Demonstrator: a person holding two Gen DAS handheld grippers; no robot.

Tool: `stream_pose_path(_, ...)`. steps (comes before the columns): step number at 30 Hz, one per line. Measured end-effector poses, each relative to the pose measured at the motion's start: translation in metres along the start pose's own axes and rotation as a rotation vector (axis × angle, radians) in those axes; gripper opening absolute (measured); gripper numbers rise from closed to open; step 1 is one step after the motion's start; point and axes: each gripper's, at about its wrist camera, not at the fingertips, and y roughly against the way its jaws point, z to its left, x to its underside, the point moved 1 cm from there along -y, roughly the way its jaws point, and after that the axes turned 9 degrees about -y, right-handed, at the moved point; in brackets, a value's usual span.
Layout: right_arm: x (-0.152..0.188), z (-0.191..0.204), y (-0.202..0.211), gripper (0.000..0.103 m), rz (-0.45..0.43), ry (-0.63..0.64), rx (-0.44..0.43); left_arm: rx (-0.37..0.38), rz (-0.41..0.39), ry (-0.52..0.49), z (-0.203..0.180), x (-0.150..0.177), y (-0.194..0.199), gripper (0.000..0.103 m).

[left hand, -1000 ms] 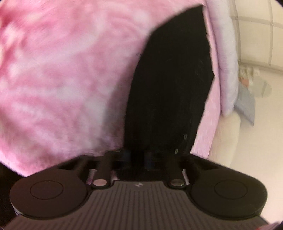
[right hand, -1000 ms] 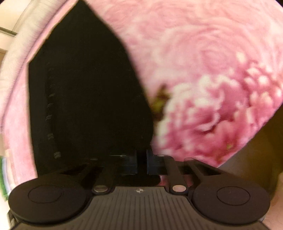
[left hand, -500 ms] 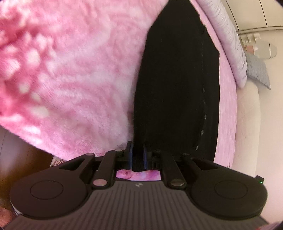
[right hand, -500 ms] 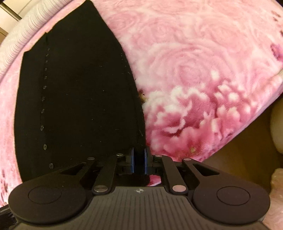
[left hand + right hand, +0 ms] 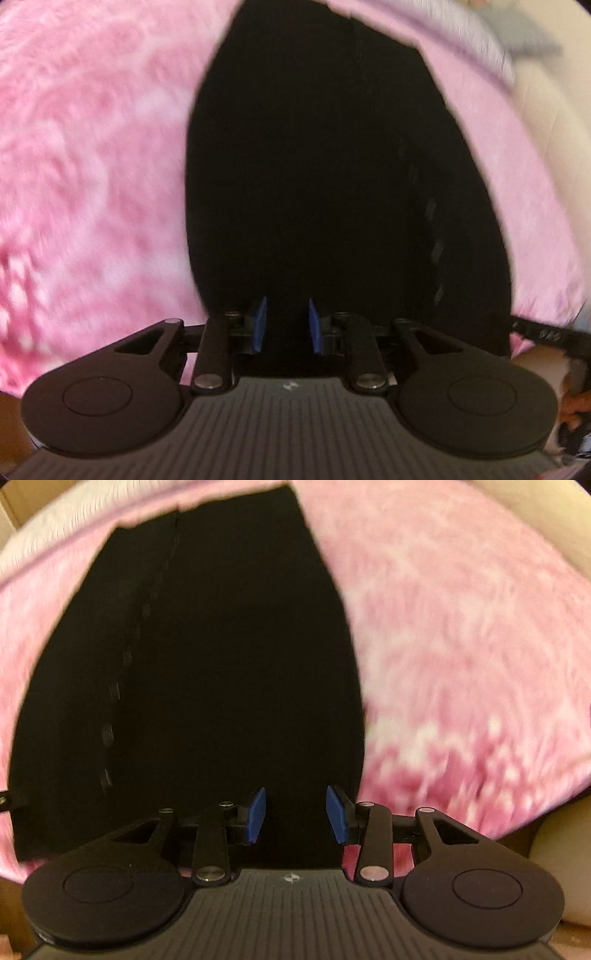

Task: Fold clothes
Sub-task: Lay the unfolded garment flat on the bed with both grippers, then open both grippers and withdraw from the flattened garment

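The black garment (image 5: 332, 177) lies flat on a fluffy pink blanket (image 5: 92, 166), folded into a long, narrow panel that runs away from both cameras. Its cloth is dark and plain, with a fine ribbed look. A row of small buttons (image 5: 114, 692) runs lengthwise near one long edge: towards the right side in the left wrist view, towards the left side in the right wrist view. The long edges are fairly straight and the far end (image 5: 236, 502) is cut square.

Both wrist views look closely down on 1 black garment (image 5: 332, 177) (image 5: 207, 672).
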Motion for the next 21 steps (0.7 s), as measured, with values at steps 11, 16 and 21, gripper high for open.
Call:
stream_pose_path(11,0.056,-0.01,0.072,0.061,0.115,0.031,-0.019,-0.09,0.091,0.028,-0.056,0.061,0.107,0.033)
stream_pose_path(16,0.05,0.003,0.144,0.084,0.018,0.131,-0.048,-0.132,0.003,0.014,-0.098,0.064,0.167,0.045)
stream_pose_path(21,0.047,0.001,0.198,0.088,-0.056,0.159,-0.079,-0.206,-0.073,-0.051,-0.139,0.066,0.209,0.057)
